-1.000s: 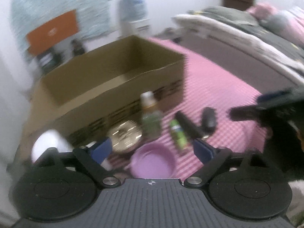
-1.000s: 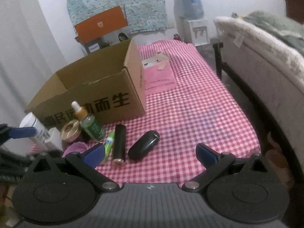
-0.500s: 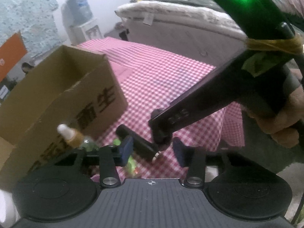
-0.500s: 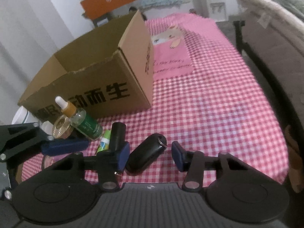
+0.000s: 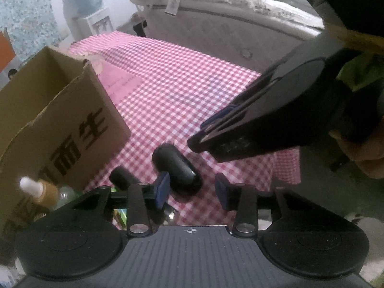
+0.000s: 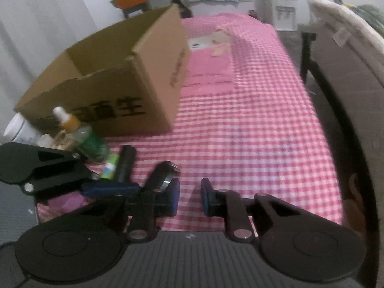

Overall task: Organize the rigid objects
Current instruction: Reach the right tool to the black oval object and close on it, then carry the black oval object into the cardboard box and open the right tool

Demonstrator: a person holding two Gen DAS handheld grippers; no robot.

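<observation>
Left gripper [image 5: 192, 189]: jaws partly spread, with the rounded end of a black oval case [image 5: 176, 165] between the blue pads; contact cannot be confirmed. Right gripper [image 6: 190, 196]: jaws drawn nearly together over bare pink checked cloth [image 6: 240, 124], nothing between them; the case lies just left of its left pad. Left of both jaw pairs lie a black cylinder [image 6: 126, 162], a green tube [image 6: 110, 165] and a dropper bottle [image 6: 79, 134]. Beyond these stands an open cardboard box [image 6: 115, 84].
</observation>
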